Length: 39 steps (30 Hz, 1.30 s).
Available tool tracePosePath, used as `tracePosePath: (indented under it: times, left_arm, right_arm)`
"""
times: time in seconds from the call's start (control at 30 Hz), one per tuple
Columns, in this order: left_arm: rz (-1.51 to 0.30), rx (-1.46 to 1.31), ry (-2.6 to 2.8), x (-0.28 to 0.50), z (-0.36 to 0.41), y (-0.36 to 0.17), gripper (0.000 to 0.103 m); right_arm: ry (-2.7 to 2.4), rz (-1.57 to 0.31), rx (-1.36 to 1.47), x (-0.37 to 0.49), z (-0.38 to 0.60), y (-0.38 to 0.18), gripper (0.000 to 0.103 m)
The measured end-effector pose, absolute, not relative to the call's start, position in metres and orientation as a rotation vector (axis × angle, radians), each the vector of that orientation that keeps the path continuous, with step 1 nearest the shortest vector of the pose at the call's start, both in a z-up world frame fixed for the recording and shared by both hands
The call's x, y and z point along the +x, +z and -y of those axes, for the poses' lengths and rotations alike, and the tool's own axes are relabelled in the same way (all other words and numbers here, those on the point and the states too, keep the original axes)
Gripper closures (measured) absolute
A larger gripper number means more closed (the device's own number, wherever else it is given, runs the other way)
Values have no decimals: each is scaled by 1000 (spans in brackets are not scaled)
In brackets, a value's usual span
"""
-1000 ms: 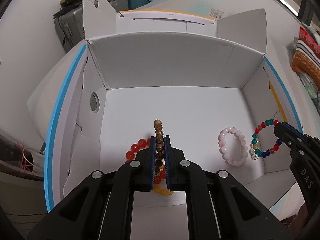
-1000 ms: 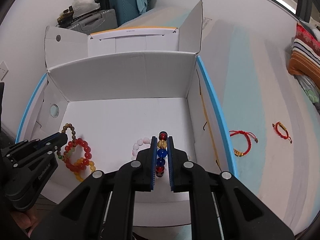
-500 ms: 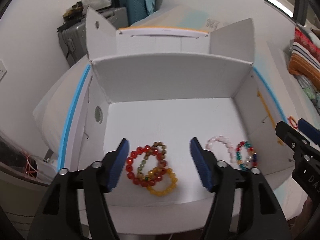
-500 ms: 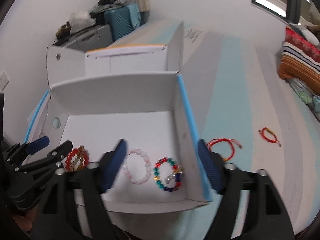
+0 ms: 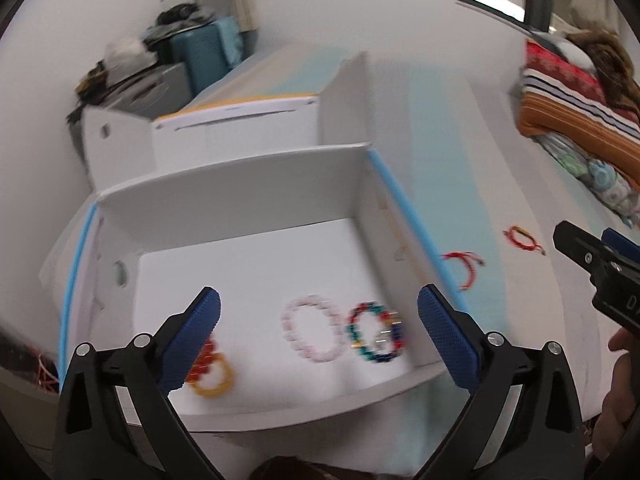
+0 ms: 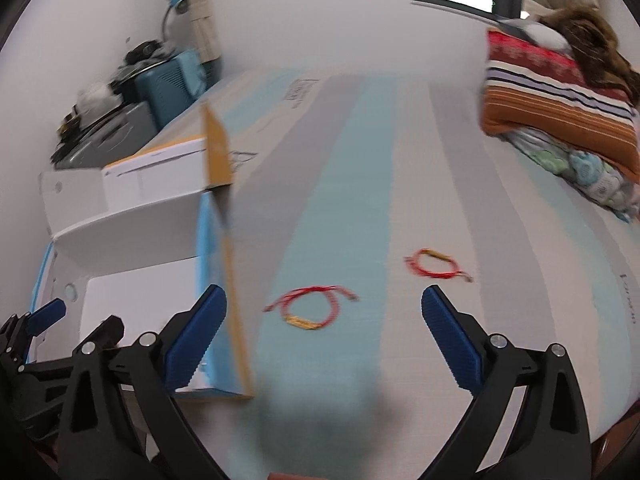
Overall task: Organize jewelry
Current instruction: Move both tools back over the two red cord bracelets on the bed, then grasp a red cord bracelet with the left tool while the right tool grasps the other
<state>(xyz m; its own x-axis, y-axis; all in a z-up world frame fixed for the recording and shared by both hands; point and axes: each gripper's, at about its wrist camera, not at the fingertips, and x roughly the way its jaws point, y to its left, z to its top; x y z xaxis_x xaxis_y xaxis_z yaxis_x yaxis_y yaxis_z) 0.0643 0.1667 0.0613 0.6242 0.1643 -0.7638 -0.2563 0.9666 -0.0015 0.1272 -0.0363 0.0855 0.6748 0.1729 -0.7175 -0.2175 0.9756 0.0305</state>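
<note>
Left gripper: fingers opening wide, nothing between them, hanging over the near part of the white box. Right gripper: fingers likewise opening and empty, over the striped bed beside the box, facing the two pieces not yet stored.

Step in hand, judged: reach for the nearer red cord bracelet, which lies flat on the bed between the right fingers' line of approach; a second red cord bracelet lies farther off and to the right. The cord is thin and limp, so the fingers should probably come down steeply, straddle the gold bar section, and close right at the fabric without pinching the sheet.

Box contents: pink bead bracelet and multicolour bead bracelet just beside each other near the right wall; red and yellow bead bracelets overlapping at the left, partly hidden by the left finger.
</note>
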Motion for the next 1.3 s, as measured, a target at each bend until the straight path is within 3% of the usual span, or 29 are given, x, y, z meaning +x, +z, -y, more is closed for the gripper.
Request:
tracePosePath:
  times: [0.47,0.8,1.03,1.3]
  left_arm:
    - [-877,4,77,134,-25,55,6]
    - [-987,26,46,194,21,-12,6]
    - [-1040,-48,73,225,-2,-65,6]
    - [-1058,-48,59,240,-9,-89,7]
  right_arm:
    - [88,-830,27,184,160,63,9]
    - [68,-903,37,246,189,0,9]
    - [68,-986,17,281,185,-49,29]
    - [76,-981,6,302,176,-65,37]
